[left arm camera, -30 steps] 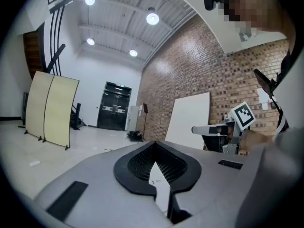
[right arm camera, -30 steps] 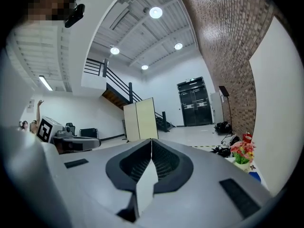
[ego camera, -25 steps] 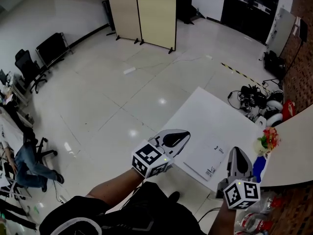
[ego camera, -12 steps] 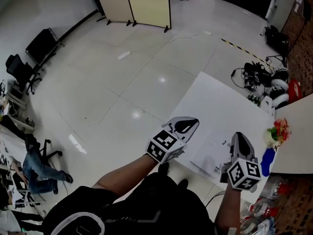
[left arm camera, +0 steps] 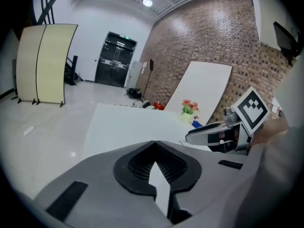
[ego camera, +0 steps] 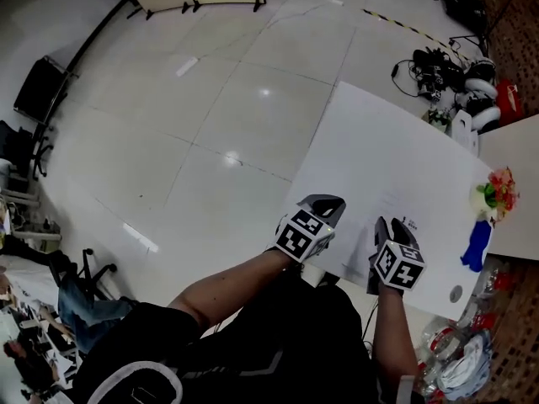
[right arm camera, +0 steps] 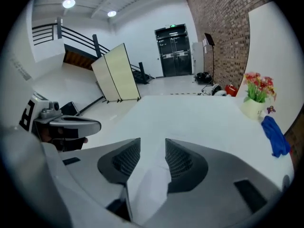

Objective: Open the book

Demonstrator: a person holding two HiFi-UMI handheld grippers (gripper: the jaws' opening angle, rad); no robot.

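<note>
The person is holding both hand-held grippers side by side at the near end of the white surface. The left hand-held gripper is clenched: its two jaws are pressing together at the tips, and nothing is showing in them. The right hand-held gripper is released. Its jaws have just been opening and are standing apart, pinching nothing. Only white is showing in the gap (book or surface, it is hard to tell). The book is lying flat on the surface, just by the right hand-held gripper's tips, white like the surface itself. Well apart, at the surface's right side, a pot of flowers is standing, and a blue cloth is lying near it.
</note>
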